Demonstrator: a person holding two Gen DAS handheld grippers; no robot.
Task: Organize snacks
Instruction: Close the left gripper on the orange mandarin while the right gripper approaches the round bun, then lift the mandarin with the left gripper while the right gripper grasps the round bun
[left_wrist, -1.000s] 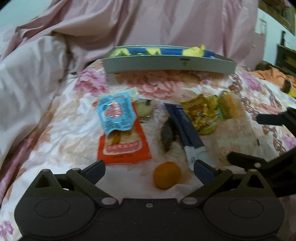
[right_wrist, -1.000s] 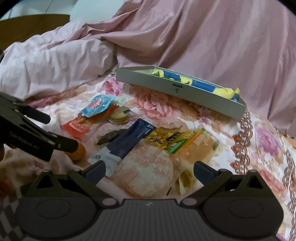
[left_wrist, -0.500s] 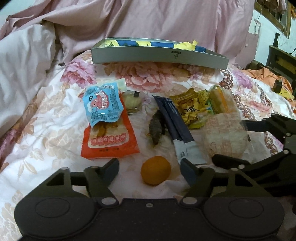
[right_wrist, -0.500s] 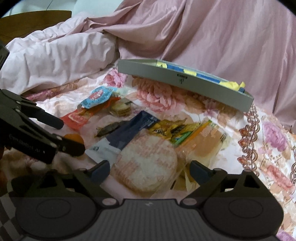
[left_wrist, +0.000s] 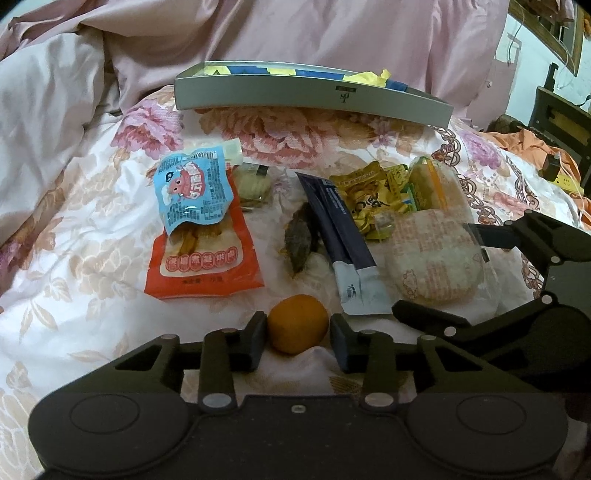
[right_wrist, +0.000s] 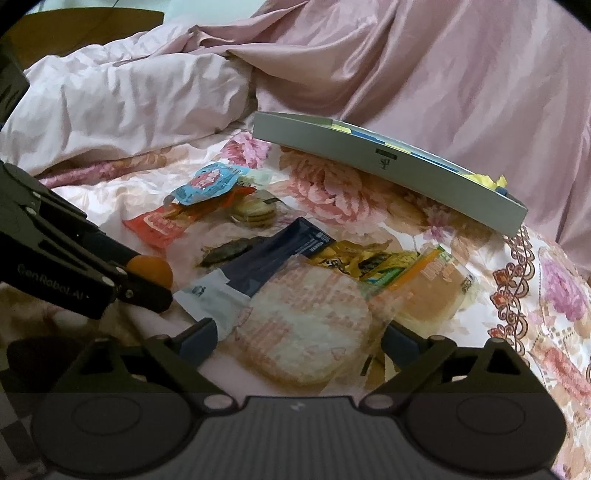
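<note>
Two grippers: our left gripper (left_wrist: 298, 334) has narrowed its jaws around the orange (left_wrist: 297, 323); our right gripper (right_wrist: 299, 338) stays wide over the cracker pack (right_wrist: 303, 332).

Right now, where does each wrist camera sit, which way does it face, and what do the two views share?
Left wrist: on the left gripper, low over the bedspread, facing the grey tray; its fingers flank the orange; the right gripper intrudes at right.
Right wrist: on the right gripper, facing the tray; its fingers straddle the round rice cracker pack; the left gripper shows at left.
Shared: orange, cracker pack, dark blue packet, tray.
</note>
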